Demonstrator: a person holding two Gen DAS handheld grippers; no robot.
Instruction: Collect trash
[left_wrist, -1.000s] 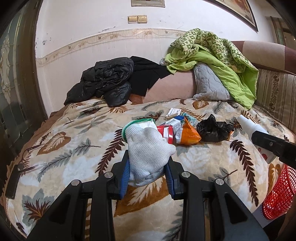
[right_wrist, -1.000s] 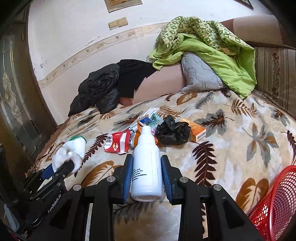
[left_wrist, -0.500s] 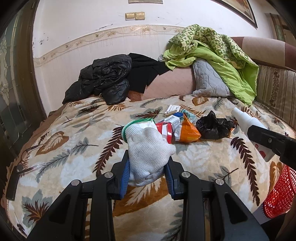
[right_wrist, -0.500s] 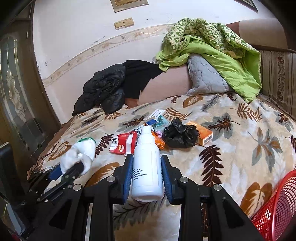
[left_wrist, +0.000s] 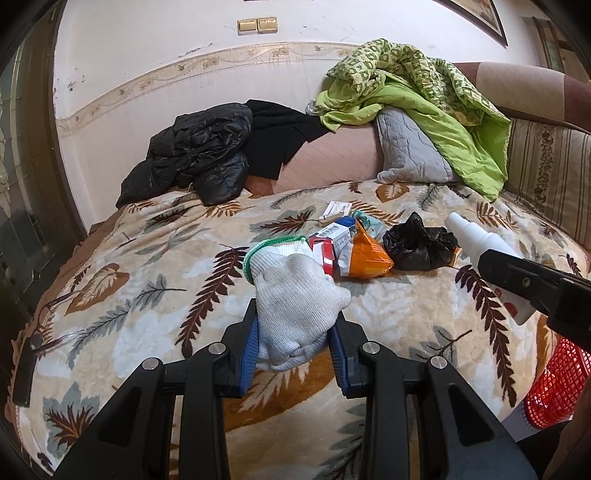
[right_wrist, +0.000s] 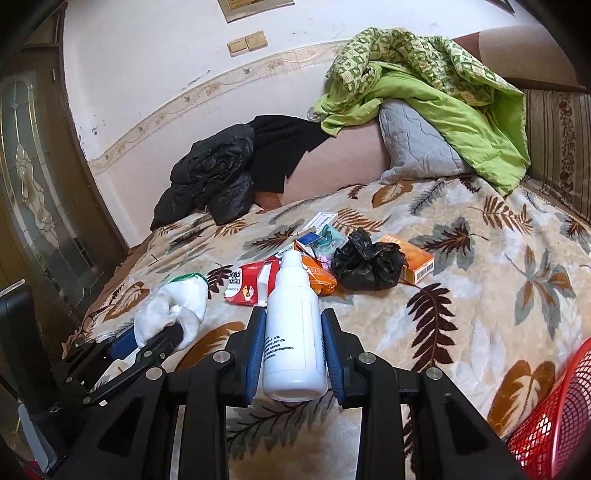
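Now both of your tools are loaded: the left tool (left_wrist: 295, 354) pinches the white glove (left_wrist: 295, 295), the right tool (right_wrist: 293, 350) pinches the white bottle (right_wrist: 293, 325), both above the bed (right_wrist: 480, 295). Next, likely carry them to the red basket (right_wrist: 554, 424), lower right. Wrappers (right_wrist: 251, 284) and a black bag (right_wrist: 365, 264) wait mid-frame; nothing blocks you.

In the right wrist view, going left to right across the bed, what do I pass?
White glove in the left gripper → red packet → white bottle in the right gripper → black bag → orange box → red basket.
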